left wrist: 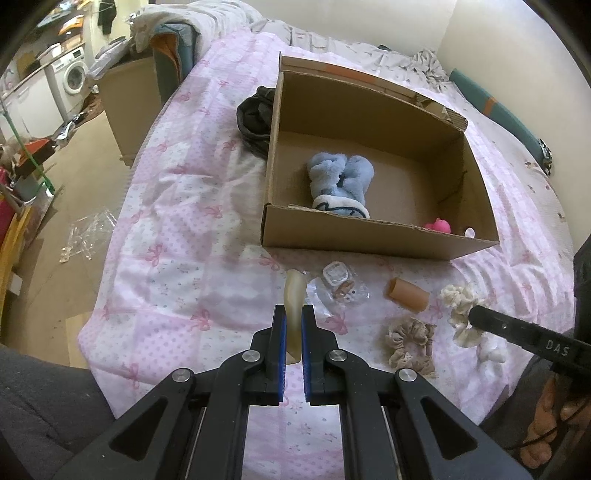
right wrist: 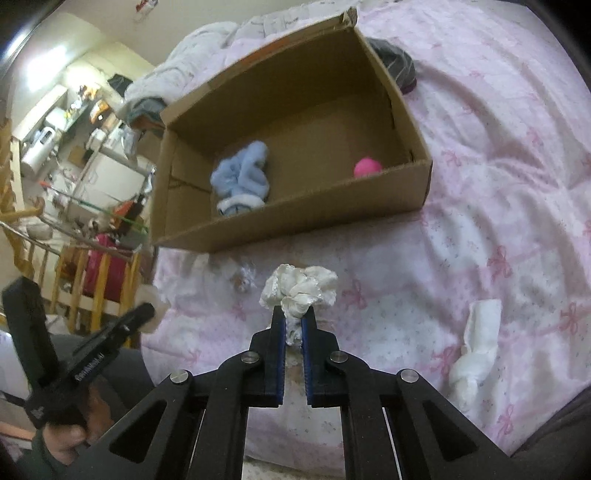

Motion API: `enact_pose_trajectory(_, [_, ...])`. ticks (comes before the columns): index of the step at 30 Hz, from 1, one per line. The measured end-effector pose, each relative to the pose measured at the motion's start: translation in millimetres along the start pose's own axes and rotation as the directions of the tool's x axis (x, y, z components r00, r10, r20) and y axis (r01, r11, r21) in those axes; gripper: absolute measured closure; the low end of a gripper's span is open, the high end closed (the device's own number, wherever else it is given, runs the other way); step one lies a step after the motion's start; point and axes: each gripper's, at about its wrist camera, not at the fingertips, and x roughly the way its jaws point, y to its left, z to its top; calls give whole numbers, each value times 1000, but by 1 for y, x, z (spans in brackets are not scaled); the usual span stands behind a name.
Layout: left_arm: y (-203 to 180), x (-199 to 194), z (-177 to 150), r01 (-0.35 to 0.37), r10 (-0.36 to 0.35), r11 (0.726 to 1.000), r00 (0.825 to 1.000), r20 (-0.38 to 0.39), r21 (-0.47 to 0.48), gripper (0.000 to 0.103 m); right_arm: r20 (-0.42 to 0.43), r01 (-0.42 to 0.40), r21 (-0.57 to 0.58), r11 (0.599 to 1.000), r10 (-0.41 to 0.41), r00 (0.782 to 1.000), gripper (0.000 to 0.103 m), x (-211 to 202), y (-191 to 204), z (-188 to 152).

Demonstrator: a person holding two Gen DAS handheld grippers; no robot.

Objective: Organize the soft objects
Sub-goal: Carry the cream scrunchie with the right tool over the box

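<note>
My left gripper (left wrist: 293,325) clamps a pale cream soft piece (left wrist: 294,295); my right gripper (right wrist: 293,325) pinches the white scrunchie (right wrist: 301,286). Both hang over the bed (left wrist: 184,221) near its front edge, before the cardboard box (left wrist: 369,236), which holds the blue plush (left wrist: 341,181) and pink toy (right wrist: 366,168). A beige scrunchie (left wrist: 410,345) lies beside my grippers.

Pink bow-print bedspread (left wrist: 177,221), washing machine (left wrist: 72,75), tan floor (left wrist: 74,206), cream wall (left wrist: 491,22)
</note>
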Motion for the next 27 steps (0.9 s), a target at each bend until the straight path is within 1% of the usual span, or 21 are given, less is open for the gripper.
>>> enact_pose_trajectory(5, [4,0,0,-9,9,1000,1000,2,-15,96,14,-12,-13,1000,12,1000,93,-2,4,3])
enact_pose_trajectory(8, [7,-8,5,22,-22,999,1000,8,-49,96,17,-19,-16,1000,19,1000,93,-4,5,2])
enact_pose_trajectory(11, [7,-19,14,27,-25,998,999,36,-55,96,41,-40,-20,999,41,998,93,-12,6,2])
enact_pose_trajectory(13, [5,-25,22,37,-35,997,999,26,-62,96,62,-47,-32,998,49,997,93,-18,10,2])
enact_pose_trajectory(15, [2,-32,30,42,-40,997,999,30,-58,96,81,-42,-48,998,46,996,93,-26,14,2])
enact_pose_trajectory(17, [-5,-39,40,13,-12,1000,999,53,-21,96,103,-43,-67,997,49,993,93,-34,20,3])
enact_pose_trajectory(19, [-11,-43,49,-21,20,1000,997,75,10,96,129,-55,-83,995,66,989,93,-44,26,8])
enact_pose_trajectory(22, [-17,-45,69,-44,36,997,992,118,65,96,175,-58,-109,992,77,982,93,-59,30,16])
enact_pose_trajectory(24, [-18,-43,83,-57,46,995,989,138,78,96,228,-65,-148,987,98,969,93,-70,34,22])
enact_pose_trajectory(26, [-19,-39,96,-52,40,996,988,150,77,96,269,-88,-166,982,131,954,93,-79,33,29])
enact_pose_trajectory(27, [-20,-38,102,-47,34,996,987,156,77,96,279,-91,-167,982,136,951,93,-81,32,33])
